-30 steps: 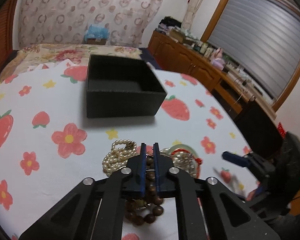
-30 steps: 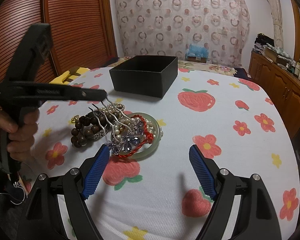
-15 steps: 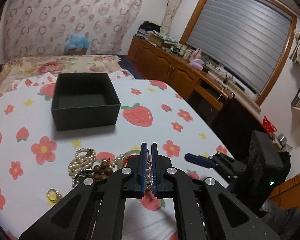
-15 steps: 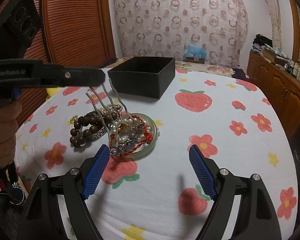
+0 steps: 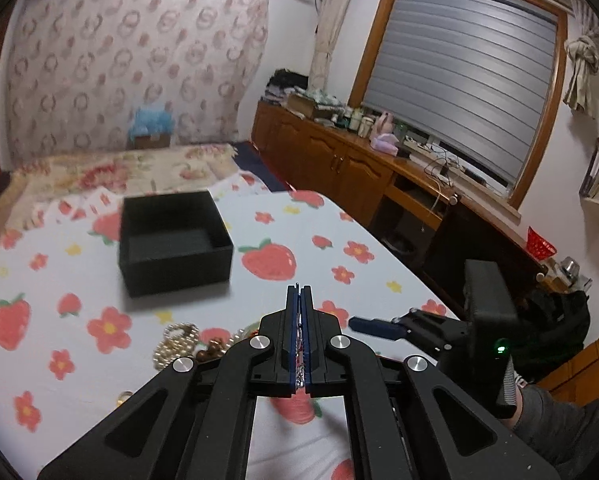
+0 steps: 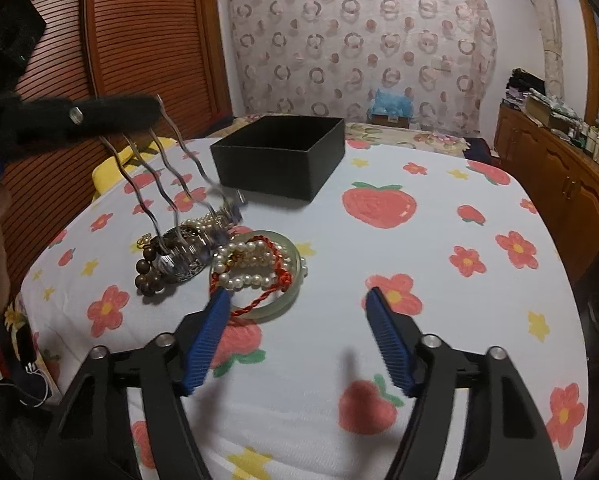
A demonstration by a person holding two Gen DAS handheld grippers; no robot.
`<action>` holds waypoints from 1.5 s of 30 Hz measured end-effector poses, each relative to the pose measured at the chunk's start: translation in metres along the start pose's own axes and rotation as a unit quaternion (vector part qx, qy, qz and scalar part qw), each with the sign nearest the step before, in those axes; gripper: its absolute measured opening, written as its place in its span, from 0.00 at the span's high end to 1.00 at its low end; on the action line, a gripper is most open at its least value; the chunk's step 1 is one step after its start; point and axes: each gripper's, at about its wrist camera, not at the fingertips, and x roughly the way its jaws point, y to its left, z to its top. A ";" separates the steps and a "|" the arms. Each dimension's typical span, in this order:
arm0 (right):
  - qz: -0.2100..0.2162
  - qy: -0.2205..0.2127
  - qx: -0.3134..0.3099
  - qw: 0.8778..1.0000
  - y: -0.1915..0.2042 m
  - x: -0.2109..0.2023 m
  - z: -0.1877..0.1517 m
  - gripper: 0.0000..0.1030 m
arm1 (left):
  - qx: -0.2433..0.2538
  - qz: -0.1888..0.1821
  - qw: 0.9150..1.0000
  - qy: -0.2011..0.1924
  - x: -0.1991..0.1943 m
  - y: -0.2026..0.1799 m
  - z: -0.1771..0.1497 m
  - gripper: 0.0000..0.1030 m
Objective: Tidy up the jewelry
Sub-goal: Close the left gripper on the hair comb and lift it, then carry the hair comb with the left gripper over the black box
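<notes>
- The tablecloth point(image 6: 439, 184), white with strawberries and flowers, covers the whole table top in both views.
- The black box point(image 6: 279, 156), open at the top, stands toward the far side of the cloth, well apart from the jewelry; in the left wrist view point(image 5: 173, 240) its inside shows dark and bare.
- The right gripper point(image 6: 297, 338) hangs low over the near part of the cloth. Its 2 blue pads are apart and closing, with only cloth between them; the left pad's tip lies just beside the bangle.
- The left gripper point(image 5: 299, 336) is raised over the pile, its jaws clamped on the hair comb point(image 6: 167, 184). In the right wrist view the comb's 4 wavy metal prongs hang down from the black fingers, blurred, and its sparkly purple end reaches down among the pile; whether it touches, I cannot tell.
- The green bangle point(image 6: 287, 300) lies flat on the cloth, with a pearl strand point(image 6: 243, 258) and a red cord point(image 6: 277, 276) draped across it.
- The brown bead bracelet point(image 6: 145, 276) lies at the pile's left edge, touching the other pieces.
</notes>
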 end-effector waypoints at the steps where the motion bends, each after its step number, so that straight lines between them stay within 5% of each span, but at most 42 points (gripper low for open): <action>1: 0.002 0.001 -0.004 1.000 0.002 0.002 0.003 0.42 | 0.001 0.003 1.000 -0.002 -0.003 0.000 0.001 0.99; 8: 0.003 0.023 -0.036 0.999 0.015 0.021 0.015 0.69 | -0.002 0.037 0.999 -0.007 -0.007 0.013 -0.004 0.99; 20: -0.033 0.049 -0.074 0.996 0.018 0.036 0.013 0.92 | -0.014 0.055 0.998 -0.008 -0.003 0.026 -0.012 0.99; 45: -0.023 -0.050 -0.091 0.994 0.024 -0.012 0.082 0.93 | -0.014 0.078 0.996 -0.034 -0.014 0.042 0.005 0.99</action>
